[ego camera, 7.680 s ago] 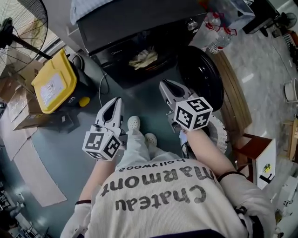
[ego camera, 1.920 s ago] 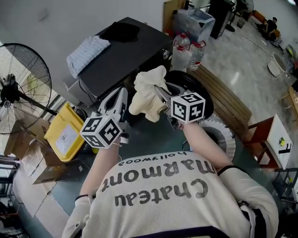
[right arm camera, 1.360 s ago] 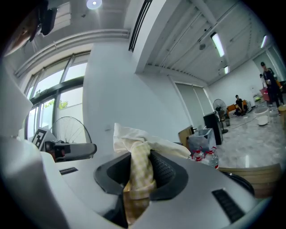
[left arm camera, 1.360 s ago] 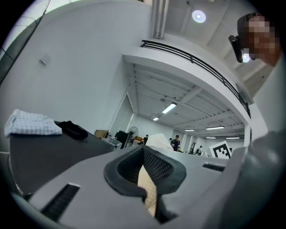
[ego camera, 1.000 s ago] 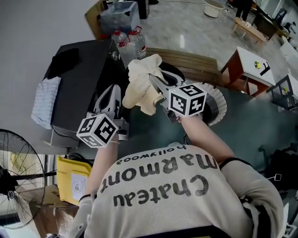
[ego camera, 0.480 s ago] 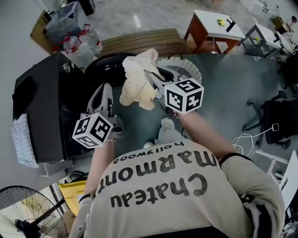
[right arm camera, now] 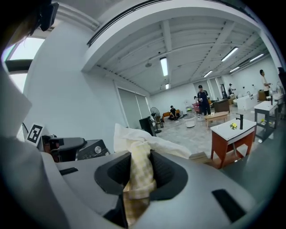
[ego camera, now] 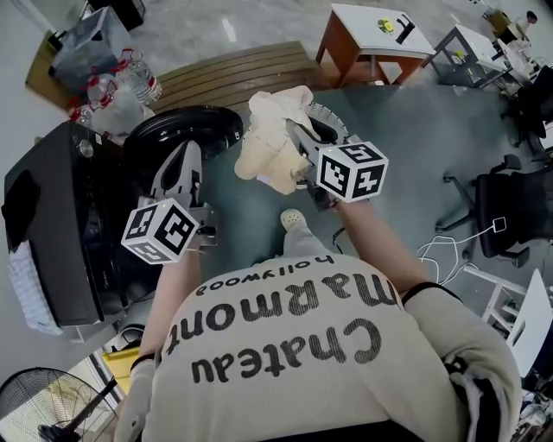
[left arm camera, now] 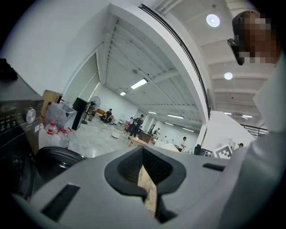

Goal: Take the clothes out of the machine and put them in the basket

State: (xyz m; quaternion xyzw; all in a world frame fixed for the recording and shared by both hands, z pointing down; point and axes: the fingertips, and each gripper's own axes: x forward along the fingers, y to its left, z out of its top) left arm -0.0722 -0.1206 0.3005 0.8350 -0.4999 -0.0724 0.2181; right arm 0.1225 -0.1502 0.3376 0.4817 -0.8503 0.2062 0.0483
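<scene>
Right gripper (ego camera: 294, 138): pinches cloth (ego camera: 263, 151), bunched beyond fingers (held clear for the carry).
Left gripper (ego camera: 181, 160): fingers pressed together, empty, spare.

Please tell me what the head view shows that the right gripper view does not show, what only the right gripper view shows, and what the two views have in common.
Only the head view: the machine's round door, the water bottles, an office chair and the print on the person's shirt.
Only the right gripper view: the ceiling lights and people far down the hall.
Both: the right gripper shut on the cream cloth, and the white-topped table.
</scene>
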